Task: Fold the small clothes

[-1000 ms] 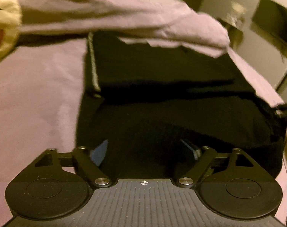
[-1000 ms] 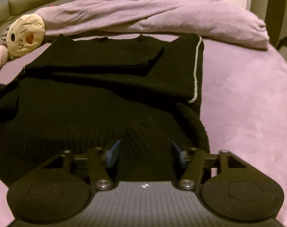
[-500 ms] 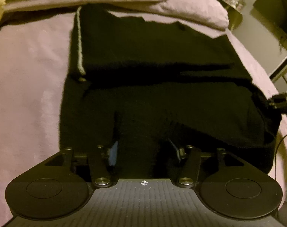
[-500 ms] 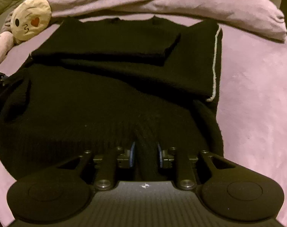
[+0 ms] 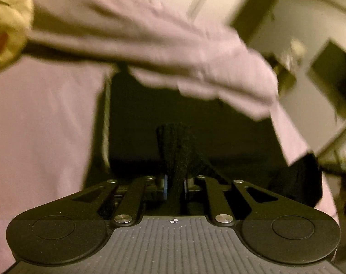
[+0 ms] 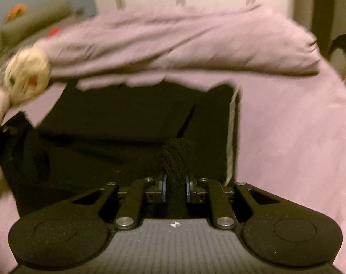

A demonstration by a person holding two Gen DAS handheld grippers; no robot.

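A black knit sweater (image 5: 195, 118) lies on a purple bed, its sleeves folded in; it also shows in the right wrist view (image 6: 127, 123). A white stripe (image 6: 232, 118) runs along one folded edge. My left gripper (image 5: 174, 186) is shut on a bunched fold of the sweater's hem and lifts it. My right gripper (image 6: 175, 189) is shut on another bunched fold of the same hem, also raised. The other gripper's held corner shows at the edge of each view.
A rumpled purple duvet (image 6: 184, 45) lies across the far side of the bed (image 6: 298, 137). A round emoji cushion (image 6: 26, 77) sits at the left, also in the left wrist view (image 5: 6, 27). White wardrobe doors stand behind.
Both grippers closed on the sweater's hem and have lifted it up and forward; both views are now motion-blurred and tilted higher.
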